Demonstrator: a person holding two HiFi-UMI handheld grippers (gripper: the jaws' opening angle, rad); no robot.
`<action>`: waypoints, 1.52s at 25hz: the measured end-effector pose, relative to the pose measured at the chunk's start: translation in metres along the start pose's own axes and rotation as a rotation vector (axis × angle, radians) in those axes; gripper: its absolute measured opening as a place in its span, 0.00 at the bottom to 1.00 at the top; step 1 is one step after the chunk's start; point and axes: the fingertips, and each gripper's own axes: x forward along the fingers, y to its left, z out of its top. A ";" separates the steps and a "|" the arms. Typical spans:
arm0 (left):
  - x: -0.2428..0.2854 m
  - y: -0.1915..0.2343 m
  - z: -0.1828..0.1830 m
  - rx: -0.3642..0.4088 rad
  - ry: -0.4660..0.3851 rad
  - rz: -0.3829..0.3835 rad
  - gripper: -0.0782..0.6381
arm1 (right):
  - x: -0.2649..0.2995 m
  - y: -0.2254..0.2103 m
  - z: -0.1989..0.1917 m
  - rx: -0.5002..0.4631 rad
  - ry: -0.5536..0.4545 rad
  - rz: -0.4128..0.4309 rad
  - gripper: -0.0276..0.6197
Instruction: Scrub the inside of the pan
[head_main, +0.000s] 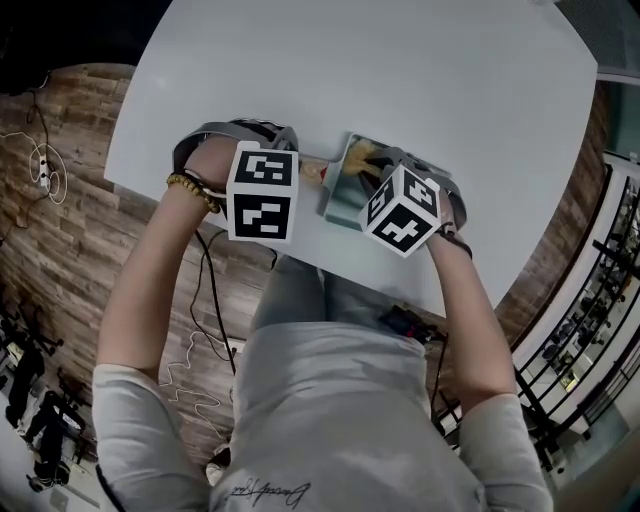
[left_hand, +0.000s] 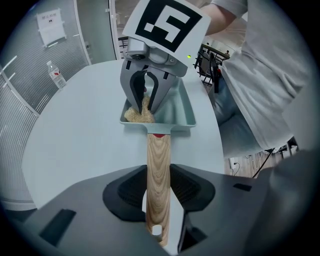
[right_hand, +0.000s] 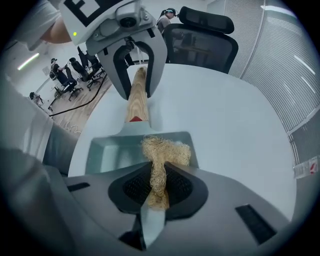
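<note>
A pale green rectangular pan (left_hand: 184, 111) (right_hand: 107, 151) (head_main: 343, 190) lies on the white table, its wooden handle (left_hand: 158, 170) (right_hand: 137, 97) pointing toward my left gripper. My left gripper (left_hand: 159, 192) (head_main: 262, 190) is shut on that handle near its end. My right gripper (right_hand: 157, 187) (head_main: 400, 210) is shut on a tan fibrous scrubber (right_hand: 162, 152) (left_hand: 140, 113) and points steeply down into the pan. The scrubber's lower end sits inside the pan at the end away from the handle. In the head view the marker cubes hide most of both grippers' jaws.
The pan sits near the white table's (head_main: 400, 80) front edge, close to the person's body. A plastic bottle (left_hand: 55, 75) stands at the table's far side. An office chair (right_hand: 200, 40) stands behind the table. Wood-pattern floor and cables (head_main: 200, 330) lie below.
</note>
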 end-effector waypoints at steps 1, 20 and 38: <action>0.000 0.000 0.000 -0.004 -0.002 0.001 0.32 | 0.000 0.000 0.000 0.002 0.001 0.006 0.15; 0.004 0.004 -0.002 -0.036 0.021 0.007 0.32 | -0.001 0.076 -0.013 -0.004 0.023 0.202 0.15; 0.002 0.003 0.000 -0.012 0.012 -0.008 0.32 | -0.001 -0.001 -0.017 -0.079 0.080 0.051 0.15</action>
